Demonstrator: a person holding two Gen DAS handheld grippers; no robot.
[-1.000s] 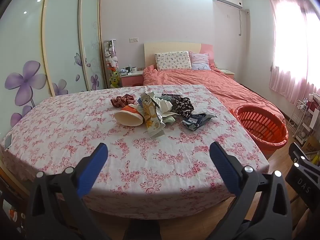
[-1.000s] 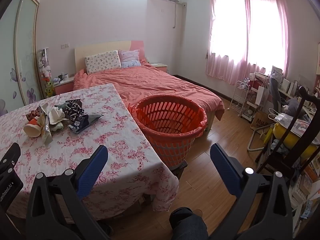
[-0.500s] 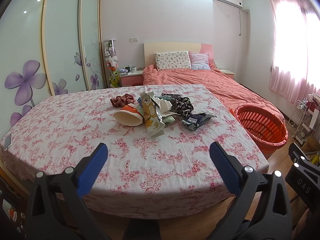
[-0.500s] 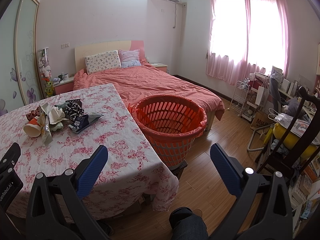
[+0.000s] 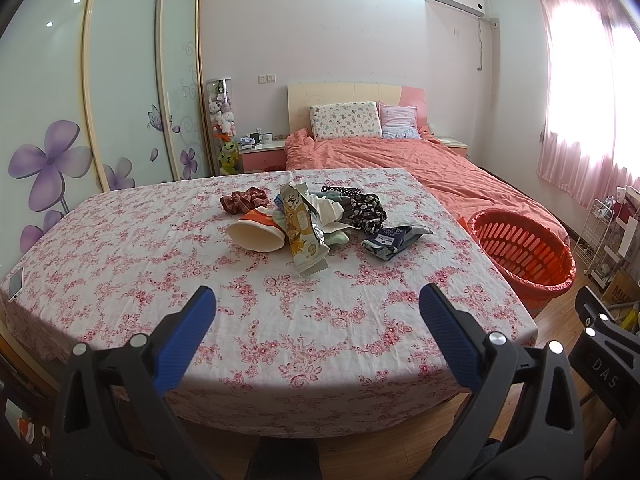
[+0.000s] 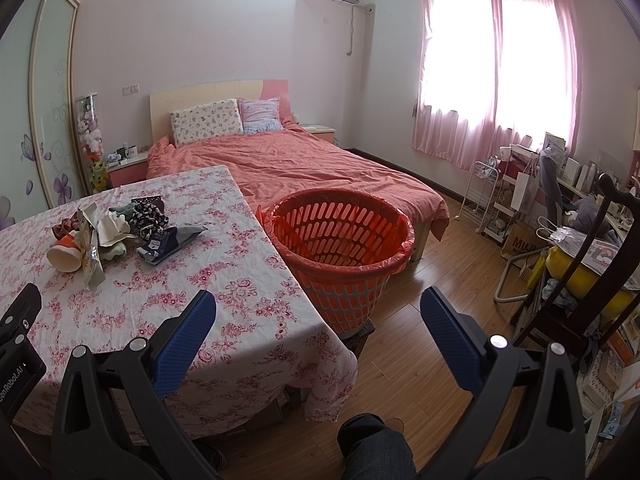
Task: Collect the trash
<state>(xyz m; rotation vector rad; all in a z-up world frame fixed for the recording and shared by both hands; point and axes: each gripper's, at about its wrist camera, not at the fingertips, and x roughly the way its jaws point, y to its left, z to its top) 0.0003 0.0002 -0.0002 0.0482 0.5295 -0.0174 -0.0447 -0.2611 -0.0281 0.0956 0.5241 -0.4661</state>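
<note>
On the flowered table (image 5: 160, 248), the trash pile (image 5: 320, 224) lies far beyond the left gripper (image 5: 318, 312), which gapes wide and empty; the right gripper (image 6: 318, 312), equally wide and empty, faces the basket (image 6: 340, 248).

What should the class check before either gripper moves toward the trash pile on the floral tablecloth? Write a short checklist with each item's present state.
1. Left gripper open, holding nothing: ok.
2. Right gripper open, holding nothing: ok.
3. Orange slatted plastic basket upright beside the table, opening unobstructed: ok.
4. Yellow crinkled snack wrapper lying on top of the pile, reachable: ok.
5. White paper cup on its side at the pile's left, free to grasp: ok.
6. Trash separable from the dark patterned cloth: cannot tell.
</note>
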